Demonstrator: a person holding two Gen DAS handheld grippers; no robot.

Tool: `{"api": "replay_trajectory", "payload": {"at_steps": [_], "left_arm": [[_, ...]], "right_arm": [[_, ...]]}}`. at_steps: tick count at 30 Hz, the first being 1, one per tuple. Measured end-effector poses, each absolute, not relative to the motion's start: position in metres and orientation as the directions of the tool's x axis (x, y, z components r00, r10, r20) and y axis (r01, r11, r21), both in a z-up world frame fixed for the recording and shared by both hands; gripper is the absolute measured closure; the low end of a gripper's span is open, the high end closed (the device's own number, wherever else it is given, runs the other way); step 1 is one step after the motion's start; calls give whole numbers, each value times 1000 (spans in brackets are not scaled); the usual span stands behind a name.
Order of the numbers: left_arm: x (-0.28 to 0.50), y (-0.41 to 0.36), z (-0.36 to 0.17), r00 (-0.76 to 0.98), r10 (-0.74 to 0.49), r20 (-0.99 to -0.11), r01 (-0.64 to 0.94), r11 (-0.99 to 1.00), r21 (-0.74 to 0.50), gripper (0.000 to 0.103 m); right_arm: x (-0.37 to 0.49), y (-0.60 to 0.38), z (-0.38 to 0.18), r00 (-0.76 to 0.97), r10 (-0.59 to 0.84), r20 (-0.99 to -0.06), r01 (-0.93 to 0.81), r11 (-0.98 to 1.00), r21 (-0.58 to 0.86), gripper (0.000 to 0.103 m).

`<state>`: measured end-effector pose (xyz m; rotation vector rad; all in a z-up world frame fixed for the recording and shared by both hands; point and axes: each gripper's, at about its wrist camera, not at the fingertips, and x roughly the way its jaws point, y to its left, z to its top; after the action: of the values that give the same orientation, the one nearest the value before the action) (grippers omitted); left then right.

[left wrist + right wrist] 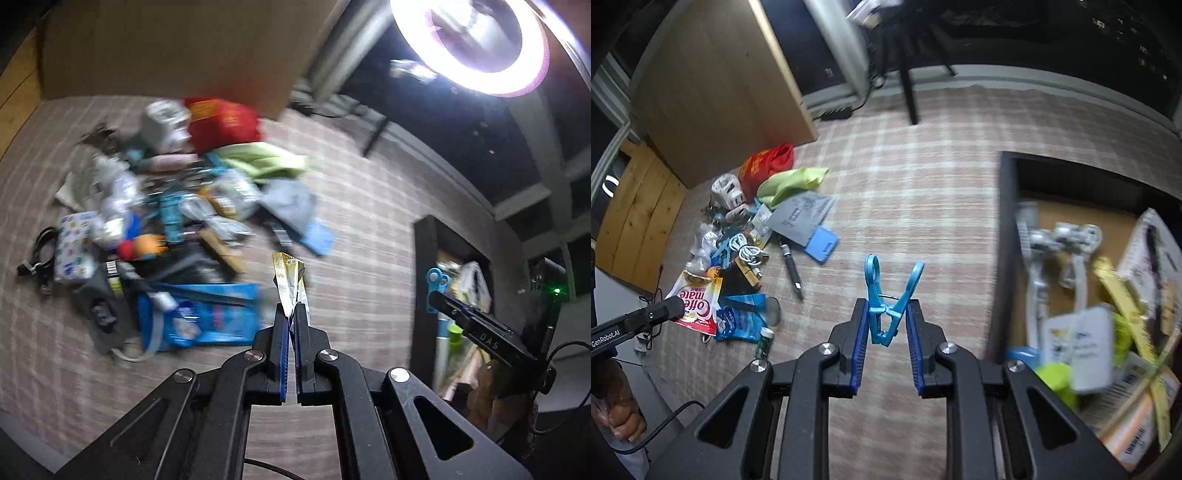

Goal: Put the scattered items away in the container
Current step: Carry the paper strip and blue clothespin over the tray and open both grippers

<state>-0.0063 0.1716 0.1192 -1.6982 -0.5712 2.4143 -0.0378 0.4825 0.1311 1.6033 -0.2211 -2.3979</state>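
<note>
Both hands were busy at once. The left gripper (pixel 295 306) had its fingers pressed together on a thin gold-and-white sachet (pixel 290 275) that stuck up out of the tips, and the right gripper (pixel 886 317) had its fingers clamped on a light blue clothes peg (pixel 888 299), held partly apart by the peg's body. Both items hung clear above the checked carpet (pixel 905 177).

The job looked well short of half done – the dark-walled container (pixel 1004 229), at about three o'clock in the right wrist view, already held a jumble of boxes, packets and a white tool, yet the heap of scattered items (pixel 746 251) at about nine o'clock was still thick (a Coffee-mate pouch (pixel 698 306), a pen (pixel 790 267), a coiled white cable (pixel 748 253), a red bag (pixel 768 162) among much else).

Between heap and container lay bare carpet, open for carrying. The container's near wall stood up as the one edge to lift over, and a chair leg (pixel 908 96) stood well back at twelve o'clock.
</note>
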Motion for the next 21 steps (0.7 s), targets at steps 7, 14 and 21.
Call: {"api": "replay_trajectory", "payload": {"at_steps": [7, 14, 21], "left_arm": [[-12, 265, 143, -344, 411, -844, -38, -904, -425, 101], [-5, 362, 152, -297, 481, -825, -174, -877, -449, 101], [12, 439, 147, -234, 513, -826, -277, -849, -449, 101]], "right_arm": [[-10, 563, 155, -414, -229, -881, 51, -972, 229, 83], [11, 647, 166, -443, -157, -883, -47, -979, 198, 83], [27, 714, 165, -448, -103, -888, -125, -976, 177, 83]]}}
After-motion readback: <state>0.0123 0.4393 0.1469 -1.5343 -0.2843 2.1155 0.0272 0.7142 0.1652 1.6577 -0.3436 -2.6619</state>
